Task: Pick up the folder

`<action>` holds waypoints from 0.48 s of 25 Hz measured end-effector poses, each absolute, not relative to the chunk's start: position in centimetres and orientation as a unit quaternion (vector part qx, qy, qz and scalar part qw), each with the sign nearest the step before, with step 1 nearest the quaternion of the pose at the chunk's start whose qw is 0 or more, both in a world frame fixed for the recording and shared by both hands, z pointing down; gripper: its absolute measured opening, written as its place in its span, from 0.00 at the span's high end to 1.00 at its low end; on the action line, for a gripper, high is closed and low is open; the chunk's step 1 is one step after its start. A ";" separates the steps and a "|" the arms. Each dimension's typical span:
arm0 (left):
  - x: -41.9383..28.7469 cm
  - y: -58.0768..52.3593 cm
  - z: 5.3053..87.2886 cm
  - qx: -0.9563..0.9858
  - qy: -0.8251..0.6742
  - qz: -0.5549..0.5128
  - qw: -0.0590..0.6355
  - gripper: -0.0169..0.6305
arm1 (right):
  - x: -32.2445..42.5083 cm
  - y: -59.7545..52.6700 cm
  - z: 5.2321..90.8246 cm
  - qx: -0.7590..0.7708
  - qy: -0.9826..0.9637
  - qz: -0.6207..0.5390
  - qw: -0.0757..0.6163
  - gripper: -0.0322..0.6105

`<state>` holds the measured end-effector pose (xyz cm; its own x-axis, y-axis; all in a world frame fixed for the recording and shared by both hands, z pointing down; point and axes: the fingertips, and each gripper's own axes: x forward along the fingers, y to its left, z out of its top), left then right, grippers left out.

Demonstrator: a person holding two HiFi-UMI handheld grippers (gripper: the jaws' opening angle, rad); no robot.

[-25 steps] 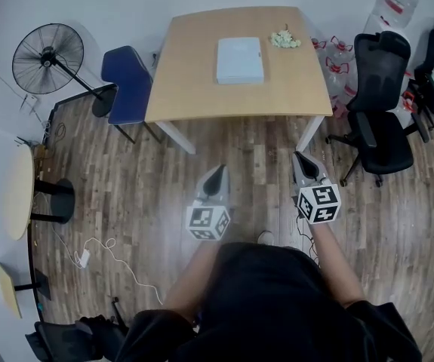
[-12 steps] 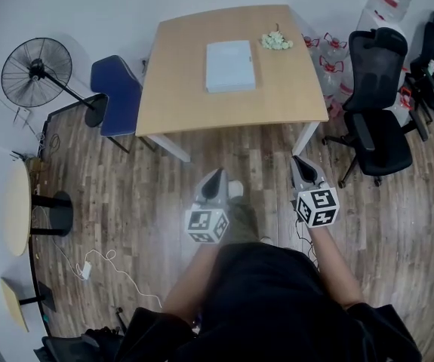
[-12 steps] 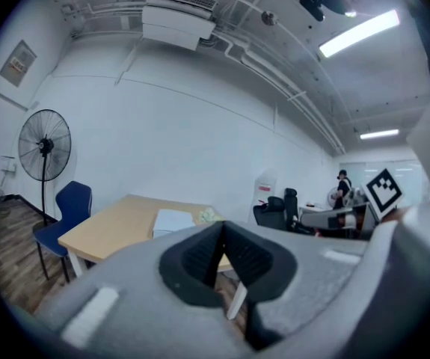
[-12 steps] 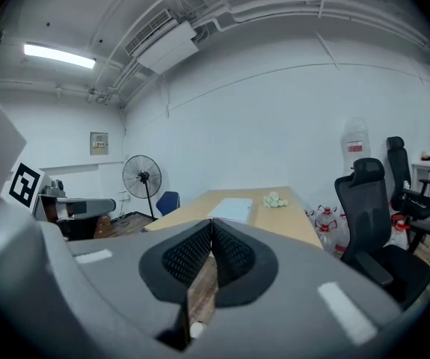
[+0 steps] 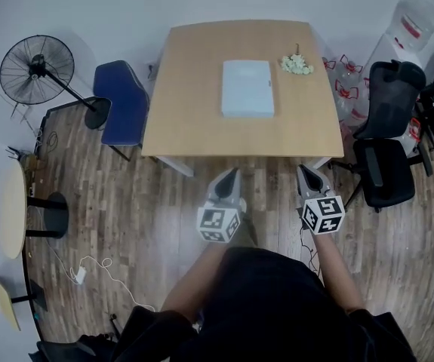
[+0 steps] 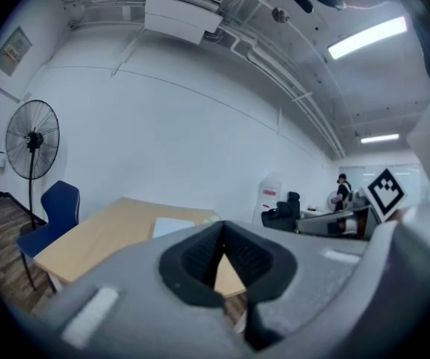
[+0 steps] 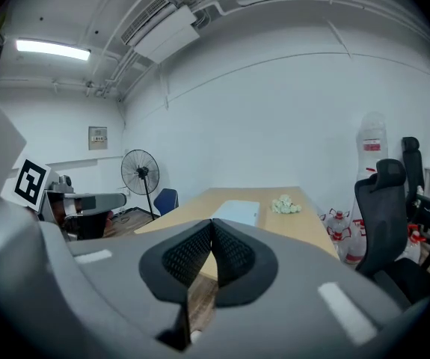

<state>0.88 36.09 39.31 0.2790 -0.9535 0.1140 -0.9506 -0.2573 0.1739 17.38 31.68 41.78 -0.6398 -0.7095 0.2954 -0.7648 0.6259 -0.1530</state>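
While you are standing on the wooden floor (image 5: 126,202) at the near side of the table (image 5: 186,119), you are holding both grippers out in front of you, pointing toward it. Your left gripper (image 5: 231,173) is clenched, its dark ribbed pads meeting at the tips with nothing between them. It is hovering just short of the table's near edge, around the middle of that edge. Your right gripper (image 5: 306,170) is clenched on nothing as well, its pads pressing together. It is hovering to the right of the other one, close to the table's near right corner. The two are sitting apart from each other, each turning its marker cube toward you.

The folder (image 5: 247,88), pale blue and rectangular, is lying flat on the tabletop, a little right of centre and toward the far half. It is lying well apart from both grippers, and neither is touching it. A small bunch of white flowers (image 5: 297,65) is lying near its far right corner, apart from it.

A blue chair (image 5: 124,102) is standing against the table's left side, and a black pedestal fan (image 5: 37,65) is standing farther left. A black office chair (image 5: 386,138) is sitting to the right of the table, with a water dispenser (image 5: 411,21) beyond it at the far right. A white cable (image 5: 88,266) is trailing across the floor at the near left.
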 end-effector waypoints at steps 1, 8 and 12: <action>-0.1 34.9 39.3 0.791 -0.602 -0.008 0.106 0.97 | 16.4 30.4 41.6 0.410 -0.896 0.131 0.107 0.95; -6.4 27.1 39.3 0.789 -0.602 -0.007 0.120 0.97 | 10.4 21.8 41.1 0.413 -0.892 0.131 0.133 0.95; -10.5 22.2 39.9 0.789 -0.601 -0.009 0.129 0.97 | 6.6 16.6 41.3 0.417 -0.889 0.133 0.135 0.95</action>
<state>-10.47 22.19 39.92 0.2777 -0.9502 0.1413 -0.9456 -0.2444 0.2150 6.57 16.60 41.29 -0.6157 -0.7056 0.3507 -0.7772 0.6171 -0.1229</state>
